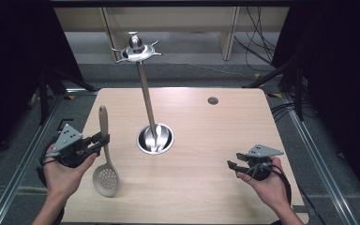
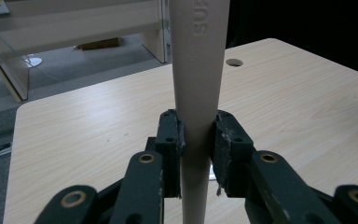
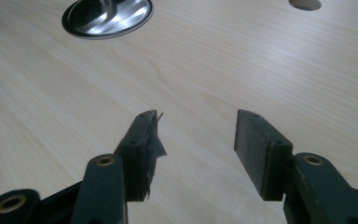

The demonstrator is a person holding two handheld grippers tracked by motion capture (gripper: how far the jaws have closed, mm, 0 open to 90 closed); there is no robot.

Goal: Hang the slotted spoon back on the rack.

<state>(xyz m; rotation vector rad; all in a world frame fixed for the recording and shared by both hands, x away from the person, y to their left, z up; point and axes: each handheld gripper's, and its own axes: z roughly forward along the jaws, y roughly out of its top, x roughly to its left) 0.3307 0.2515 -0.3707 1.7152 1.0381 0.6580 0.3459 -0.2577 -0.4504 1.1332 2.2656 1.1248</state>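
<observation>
A beige slotted spoon [image 1: 105, 159] lies over the left part of the wooden table [image 1: 206, 136], its perforated bowl toward the near edge and its handle pointing away. My left gripper [image 1: 102, 140] is shut on the handle, and in the left gripper view both pads press the handle [image 2: 196, 93] from either side. A metal utensil stand [image 1: 145, 93] rises from its round steel base [image 1: 155, 139] at the table's middle, topped by a hooked ring [image 1: 137, 50]. My right gripper [image 3: 196, 135] hovers open near the right front of the table [image 1: 231, 165], with nothing between its jaws.
A small round hole [image 1: 213, 100] sits in the tabletop at the far right. Beyond the table stand wooden furniture legs [image 1: 228, 33] and trailing cables [image 1: 258, 42] on the floor. Dark curtains flank both sides.
</observation>
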